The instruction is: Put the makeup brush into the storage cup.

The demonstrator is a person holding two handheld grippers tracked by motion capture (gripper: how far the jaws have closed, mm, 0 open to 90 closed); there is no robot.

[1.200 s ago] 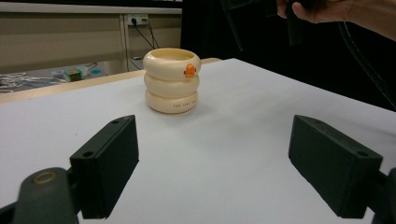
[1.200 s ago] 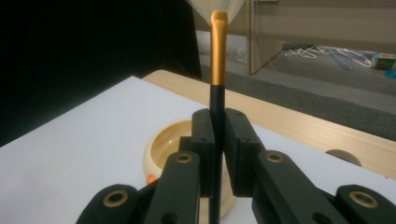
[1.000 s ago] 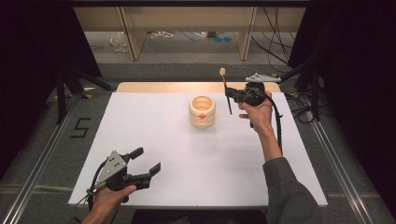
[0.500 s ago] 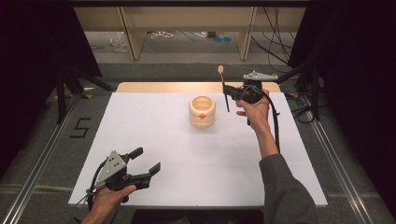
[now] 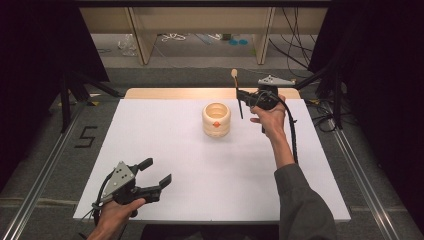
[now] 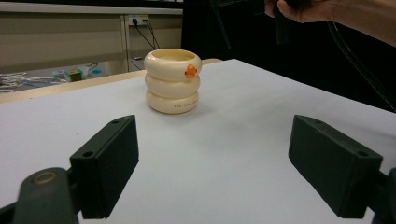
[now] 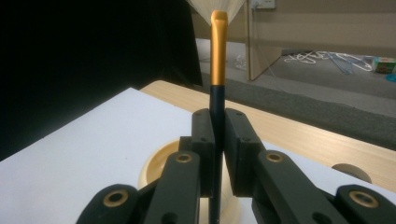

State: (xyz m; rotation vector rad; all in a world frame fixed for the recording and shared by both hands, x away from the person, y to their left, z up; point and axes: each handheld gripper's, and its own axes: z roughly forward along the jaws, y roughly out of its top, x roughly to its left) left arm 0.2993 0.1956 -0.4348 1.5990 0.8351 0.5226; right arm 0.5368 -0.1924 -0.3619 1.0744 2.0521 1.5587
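1. Looking down from the high view, the right gripper [image 5: 242, 96] is raised over the far part of the bench [image 5: 165, 145], just to the right of the cream holder [image 5: 216, 119]. Its jaws are clamped on a slim utensil [image 5: 237, 92] with a dark shaft and a pale wooden end [image 5: 233, 74]. The utensil stands nearly upright, pale end on top, which I judge is the right pose for lowering it into the open mouth of the holder. The left gripper [image 5: 154, 174] rests low at the near left corner, well apart from the holder, jaws spread and empty; probably it waits there so as not to be in the way.

2. In the left gripper view, the two black pads [image 6: 105, 163] stand wide apart with only white bench between them. The holder [image 6: 172, 81] stands upright farther off, made like three stacked rings, with a small orange mark [image 6: 190, 71] near its rim. The other hand [image 6: 310, 9] hangs above and to the right of it.

3. In the right gripper view, the pads [image 7: 204, 140] press together on the dark shaft of the utensil [image 7: 217, 60]. The golden upper part rises straight above them. Below the jaws the holder's rim [image 7: 154, 168] appears, so the lower tip seems almost over the opening, though I cannot see the tip itself.
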